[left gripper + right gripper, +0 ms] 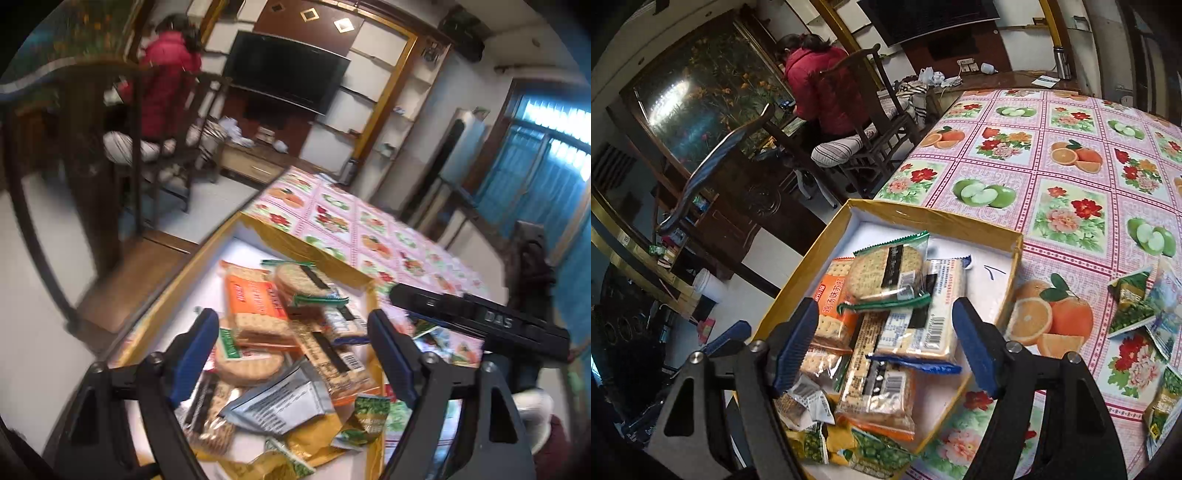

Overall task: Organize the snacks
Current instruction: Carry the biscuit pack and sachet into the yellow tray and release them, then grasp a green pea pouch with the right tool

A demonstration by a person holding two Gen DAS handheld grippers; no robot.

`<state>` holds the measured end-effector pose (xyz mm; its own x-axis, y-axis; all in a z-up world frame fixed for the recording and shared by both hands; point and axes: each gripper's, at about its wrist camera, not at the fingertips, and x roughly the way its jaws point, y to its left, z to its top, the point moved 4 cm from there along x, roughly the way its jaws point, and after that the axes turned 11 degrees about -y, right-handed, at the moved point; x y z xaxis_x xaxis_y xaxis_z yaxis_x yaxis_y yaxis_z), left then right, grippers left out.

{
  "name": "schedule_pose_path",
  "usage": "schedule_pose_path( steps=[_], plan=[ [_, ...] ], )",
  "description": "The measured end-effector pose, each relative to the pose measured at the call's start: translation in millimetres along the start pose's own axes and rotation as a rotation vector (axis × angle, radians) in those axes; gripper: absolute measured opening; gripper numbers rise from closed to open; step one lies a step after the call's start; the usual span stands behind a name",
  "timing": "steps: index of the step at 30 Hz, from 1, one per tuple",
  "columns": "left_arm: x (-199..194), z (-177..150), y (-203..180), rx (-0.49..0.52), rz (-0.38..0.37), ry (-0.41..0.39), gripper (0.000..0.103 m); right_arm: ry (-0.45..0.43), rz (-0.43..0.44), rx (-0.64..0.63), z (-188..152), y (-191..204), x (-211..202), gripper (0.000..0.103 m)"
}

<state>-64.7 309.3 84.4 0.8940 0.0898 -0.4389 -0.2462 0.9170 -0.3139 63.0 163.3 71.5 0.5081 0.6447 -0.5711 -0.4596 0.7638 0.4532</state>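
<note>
A shallow yellow box point(886, 211) with a white floor sits at the table's near corner and holds several wrapped cracker and biscuit packets point(894, 273). My right gripper point(882, 339) is open and empty just above the pile. My left gripper point(291, 350) is open and empty over the same box point(173, 291), above its packets point(255, 295). Small green snack packets point(1130, 302) lie loose on the cloth to the right of the box. The right gripper's black body point(480, 321) shows in the left wrist view.
The table has a pink fruit-and-flower cloth point(1052, 155). A person in a red jacket point(820, 85) sits on a wooden chair point(871, 122) beyond the table's far left edge. A TV point(288, 74) hangs on the back wall.
</note>
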Motion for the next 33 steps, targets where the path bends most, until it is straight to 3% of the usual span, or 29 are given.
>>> schedule_pose_path(
  steps=[2, 5, 8, 10, 14, 20, 25, 33],
  plan=[
    [-10, -3, -11, 0.044, 0.055, 0.001, 0.083, -0.018, -0.001, 0.005, -5, -8, -18, 0.076],
    [-26, -17, -24, 0.015, -0.010, -0.006, 0.083, -0.045, -0.012, 0.012, -17, -22, -46, 0.076],
    [-31, -35, -33, -0.017, -0.042, 0.037, 0.083, -0.072, -0.030, 0.019, -33, -39, -74, 0.076],
    [-33, -45, -42, 0.018, 0.004, 0.049, 0.083, -0.088, -0.053, 0.032, -44, -52, -93, 0.077],
    [-45, -58, -65, 0.178, 0.160, -0.018, 0.083, -0.104, -0.080, 0.104, -65, -87, -125, 0.077],
    [-55, -69, -97, 0.286, 0.183, -0.028, 0.083, -0.145, -0.128, 0.181, -85, -132, -165, 0.078],
    [-55, -81, -123, 0.357, 0.158, 0.002, 0.083, -0.174, -0.157, 0.216, -95, -157, -187, 0.078],
    [-47, -93, -147, 0.413, 0.136, 0.046, 0.083, -0.193, -0.170, 0.253, -103, -183, -205, 0.078]
  ],
)
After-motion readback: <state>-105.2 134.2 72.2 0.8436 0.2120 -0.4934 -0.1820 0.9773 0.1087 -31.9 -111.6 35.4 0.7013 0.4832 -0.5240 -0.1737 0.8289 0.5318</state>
